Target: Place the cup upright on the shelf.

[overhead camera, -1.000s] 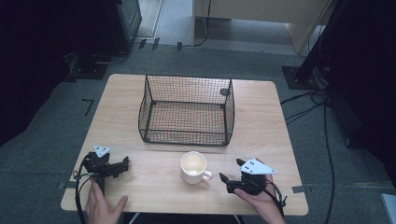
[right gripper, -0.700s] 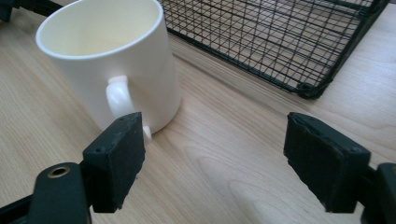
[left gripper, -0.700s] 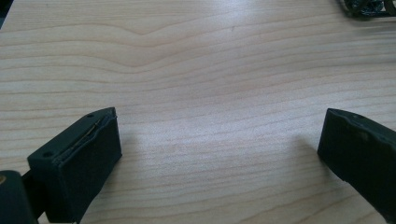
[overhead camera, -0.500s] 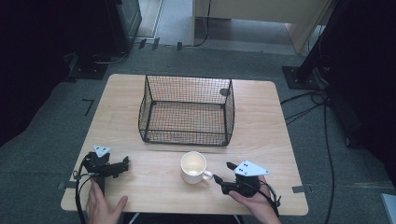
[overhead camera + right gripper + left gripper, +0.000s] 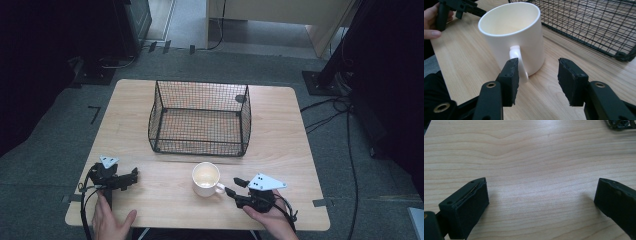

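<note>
Light wooden table (image 5: 300, 140) on grey carpet, dark surroundings. Black wire basket (image 5: 200, 119) stands in the middle of the table, upright, open top. White mug (image 5: 205, 178) sits just in front of the basket, apart from it, handle pointing toward the right gripper (image 5: 235, 187). Right gripper lies low on the table at the mug's handle, jaws pointing left at it and have just been closing; whether they touch the handle cannot be told. A hand (image 5: 272, 220) holds it from below. Left gripper (image 5: 131, 175) rests near the table's front left corner, well apart from the mug, jaws pointing right, other hand (image 5: 107, 221) behind it. Cables trail off the right floor.
</note>
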Available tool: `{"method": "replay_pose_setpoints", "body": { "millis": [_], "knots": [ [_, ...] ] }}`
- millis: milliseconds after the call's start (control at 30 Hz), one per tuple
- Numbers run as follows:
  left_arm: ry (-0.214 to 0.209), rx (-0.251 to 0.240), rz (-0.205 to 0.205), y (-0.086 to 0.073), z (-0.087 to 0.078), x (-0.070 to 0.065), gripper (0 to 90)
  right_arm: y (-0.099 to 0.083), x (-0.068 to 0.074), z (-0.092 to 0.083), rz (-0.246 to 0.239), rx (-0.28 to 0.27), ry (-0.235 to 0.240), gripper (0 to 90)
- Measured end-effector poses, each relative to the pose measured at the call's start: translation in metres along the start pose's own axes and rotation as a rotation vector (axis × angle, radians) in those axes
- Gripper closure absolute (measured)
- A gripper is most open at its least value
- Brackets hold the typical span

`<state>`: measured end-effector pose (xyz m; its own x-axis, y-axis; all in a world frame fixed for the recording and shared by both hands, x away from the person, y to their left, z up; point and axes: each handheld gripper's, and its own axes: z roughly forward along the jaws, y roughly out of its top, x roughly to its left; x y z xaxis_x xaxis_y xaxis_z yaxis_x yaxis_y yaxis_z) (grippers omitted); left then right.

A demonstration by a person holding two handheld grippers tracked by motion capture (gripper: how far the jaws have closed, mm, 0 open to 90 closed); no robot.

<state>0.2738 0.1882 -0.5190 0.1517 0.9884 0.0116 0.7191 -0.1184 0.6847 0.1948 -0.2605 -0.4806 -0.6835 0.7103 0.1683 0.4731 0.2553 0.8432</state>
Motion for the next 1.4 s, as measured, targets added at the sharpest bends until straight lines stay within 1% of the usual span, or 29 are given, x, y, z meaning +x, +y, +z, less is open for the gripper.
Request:
{"method": "replay_pose_setpoints", "body": {
  "millis": [67, 200, 300, 367, 467, 667, 900, 1033, 1133, 1200, 1233, 1300, 1333, 1367, 1400],
  "knots": [
    [0.000, 0.000, 0.000, 0.000, 0.000, 0.000, 0.0, 0.000, 0.001, 0.000, -0.004, 0.000, 0.005, 52.6],
    [0.000, 0.000, 0.000, 0.000, 0.000, 0.000, 0.0, 0.001, 0.005, 0.004, -0.007, 0.006, 0.037, 58.2],
    [0.000, 0.000, 0.000, 0.000, 0.000, 0.000, 0.0, 0.001, 0.007, 0.007, -0.008, 0.015, 0.054, 59.9],
    [0.000, 0.000, 0.000, 0.000, 0.000, 0.000, 0.0, 0.001, 0.008, 0.009, -0.008, 0.021, 0.064, 60.1],
    [0.000, 0.000, 0.000, 0.000, 0.000, 0.000, 0.0, 0.000, 0.009, 0.011, -0.013, 0.023, 0.068, 60.1],
    [0.000, 0.000, 0.000, 0.000, 0.000, 0.000, 0.0, 0.001, 0.016, 0.015, -0.022, 0.029, 0.086, 58.9],
    [0.000, 0.000, 0.000, 0.000, 0.000, 0.000, 0.0, 0.001, 0.022, 0.022, -0.034, 0.042, 0.093, 60.0],
    [0.000, 0.000, 0.000, 0.000, 0.000, 0.000, 0.0, 0.001, 0.024, 0.026, -0.021, 0.043, 0.096, 64.6],
    [0.000, 0.000, 0.000, 0.000, 0.000, 0.000, 0.0, 0.001, 0.025, 0.030, -0.027, 0.052, 0.101, 66.7],
    [0.000, 0.000, 0.000, 0.000, 0.000, 0.000, 0.0, 0.000, 0.027, 0.033, -0.028, 0.056, 0.096, 68.3],
    [0.000, 0.000, 0.000, 0.000, 0.000, 0.000, 0.0, 0.000, 0.027, 0.034, -0.037, 0.060, 0.090, 68.9],
    [0.000, 0.000, 0.000, 0.000, 0.000, 0.000, 0.0, 0.000, 0.028, 0.035, -0.037, 0.060, 0.083, 70.6],
    [0.000, 0.000, 0.000, 0.000, 0.000, 0.000, 0.0, -0.001, 0.028, 0.036, -0.032, 0.056, 0.073, 73.5],
    [0.000, 0.000, 0.000, 0.000, 0.000, 0.000, 0.0, -0.001, 0.028, 0.036, -0.032, 0.056, 0.073, 73.5],
    [0.000, -0.001, 0.000, 0.000, 0.000, 0.000, 0.0, -0.001, 0.028, 0.037, -0.026, 0.055, 0.063, 75.8]
  ]
}}
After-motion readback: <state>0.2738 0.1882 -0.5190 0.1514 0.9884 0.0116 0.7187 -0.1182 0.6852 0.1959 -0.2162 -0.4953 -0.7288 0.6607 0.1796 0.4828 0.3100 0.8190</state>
